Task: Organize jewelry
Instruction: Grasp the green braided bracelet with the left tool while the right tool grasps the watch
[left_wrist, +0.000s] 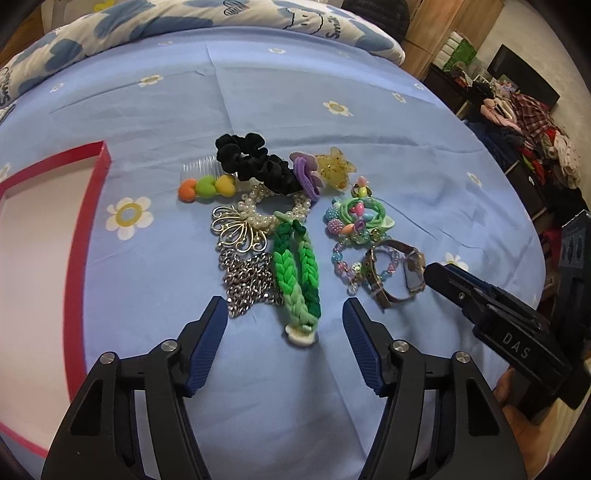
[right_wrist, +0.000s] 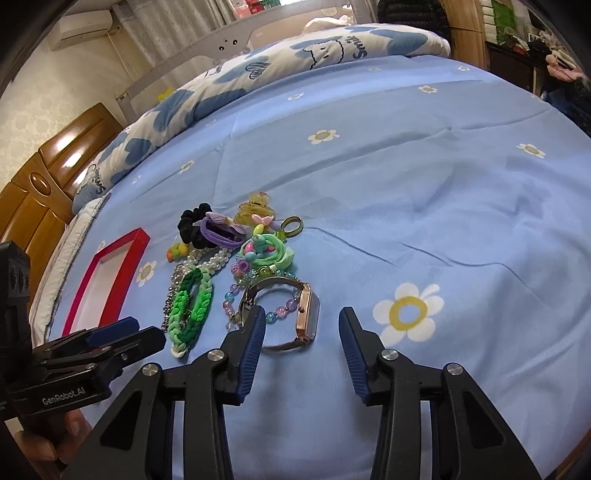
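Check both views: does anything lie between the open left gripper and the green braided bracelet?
Nothing visible does. The left gripper is open with the green braided bracelet directly ahead on bare bedsheet; the silver chain lies beside it.

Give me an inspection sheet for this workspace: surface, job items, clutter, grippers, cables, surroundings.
Surface: blue floral bedsheet, creased.
Job's things: red tray left of the pile; green braided bracelet, silver chain, pearl bracelet, black scrunchie, wristwatch, all bunched together.
Clutter: nothing seen beyond the pile.
Grippers: left gripper open before the green braid; right gripper open around the watch.
Cables: nothing seen.
Surroundings: pillow, clothes heap.
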